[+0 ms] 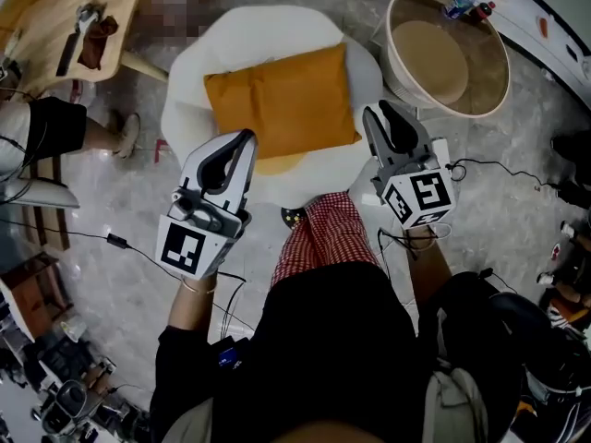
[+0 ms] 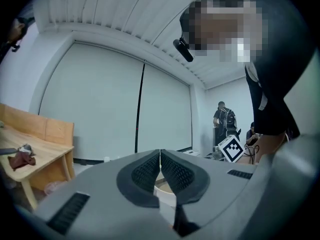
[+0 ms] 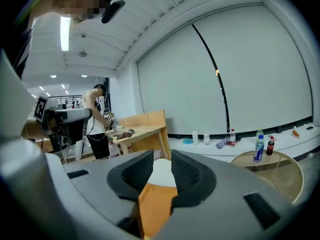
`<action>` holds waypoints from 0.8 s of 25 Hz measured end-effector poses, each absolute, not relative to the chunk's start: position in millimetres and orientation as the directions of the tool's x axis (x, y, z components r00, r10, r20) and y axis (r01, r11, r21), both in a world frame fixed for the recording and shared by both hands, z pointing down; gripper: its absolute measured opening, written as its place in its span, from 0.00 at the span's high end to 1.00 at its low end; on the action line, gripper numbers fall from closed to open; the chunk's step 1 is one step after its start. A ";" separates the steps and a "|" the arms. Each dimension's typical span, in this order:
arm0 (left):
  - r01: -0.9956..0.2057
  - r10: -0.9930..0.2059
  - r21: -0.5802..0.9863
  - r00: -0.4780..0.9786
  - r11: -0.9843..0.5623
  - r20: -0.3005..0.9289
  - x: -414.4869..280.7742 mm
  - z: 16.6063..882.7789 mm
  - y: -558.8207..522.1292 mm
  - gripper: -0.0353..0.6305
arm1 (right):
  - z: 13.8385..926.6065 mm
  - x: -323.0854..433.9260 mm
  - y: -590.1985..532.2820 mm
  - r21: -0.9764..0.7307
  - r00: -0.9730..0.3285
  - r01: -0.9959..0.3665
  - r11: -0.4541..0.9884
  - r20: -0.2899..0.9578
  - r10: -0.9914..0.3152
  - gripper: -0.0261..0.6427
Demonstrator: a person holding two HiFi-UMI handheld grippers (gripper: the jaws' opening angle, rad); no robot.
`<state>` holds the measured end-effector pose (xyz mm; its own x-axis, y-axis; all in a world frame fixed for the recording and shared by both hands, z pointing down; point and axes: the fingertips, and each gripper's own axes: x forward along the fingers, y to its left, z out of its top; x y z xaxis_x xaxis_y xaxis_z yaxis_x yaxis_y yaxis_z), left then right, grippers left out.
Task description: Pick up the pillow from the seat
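Observation:
An orange pillow (image 1: 282, 100) lies flat on a round white seat (image 1: 268, 26). In the head view my left gripper (image 1: 247, 138) hovers over the pillow's near left corner, its jaws shut with nothing between them. The left gripper view looks level across the room past the closed jaws of that gripper (image 2: 160, 155). My right gripper (image 1: 371, 111) sits at the pillow's right edge. Its jaws stand apart in the right gripper view (image 3: 161, 160), with the pillow (image 3: 155, 204) and the seat (image 3: 162, 174) showing through the gap. The pads are not pressing on the pillow.
A round wooden side table (image 1: 448, 58) with bottles (image 1: 459, 5) stands right of the seat. A wooden table (image 1: 55, 17) is at the upper left, a seated person's leg (image 1: 55, 127) beside it. My red-checked leg (image 1: 328, 233) is just before the seat. Cables run over the floor.

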<state>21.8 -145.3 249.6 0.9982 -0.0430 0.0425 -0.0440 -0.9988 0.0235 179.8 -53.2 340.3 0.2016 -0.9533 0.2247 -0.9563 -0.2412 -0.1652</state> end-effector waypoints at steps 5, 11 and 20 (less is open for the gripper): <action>-0.058 -0.057 0.013 0.997 -0.998 0.050 34.8 263.2 -155.6 0.93 | 371.8 195.2 -67.8 -0.166 0.196 -0.955 -0.245 0.266 -0.944 0.78; -0.083 -0.080 0.058 0.996 -0.995 0.046 49.2 286.3 -166.8 0.93 | 412.5 209.1 -80.9 -0.172 0.186 -0.953 -0.248 0.311 -0.932 0.76; -0.161 -0.155 0.068 0.984 -0.985 0.087 57.8 333.3 -182.5 0.93 | 482.5 220.6 -95.8 -0.167 0.155 -0.958 -0.235 0.391 -0.907 0.68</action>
<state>57.8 -182.5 333.3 0.9841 -0.1551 0.0870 -0.1612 -0.9846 0.0683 220.6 -95.8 482.5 0.1547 -0.9073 0.3909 -0.9576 -0.2351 -0.1667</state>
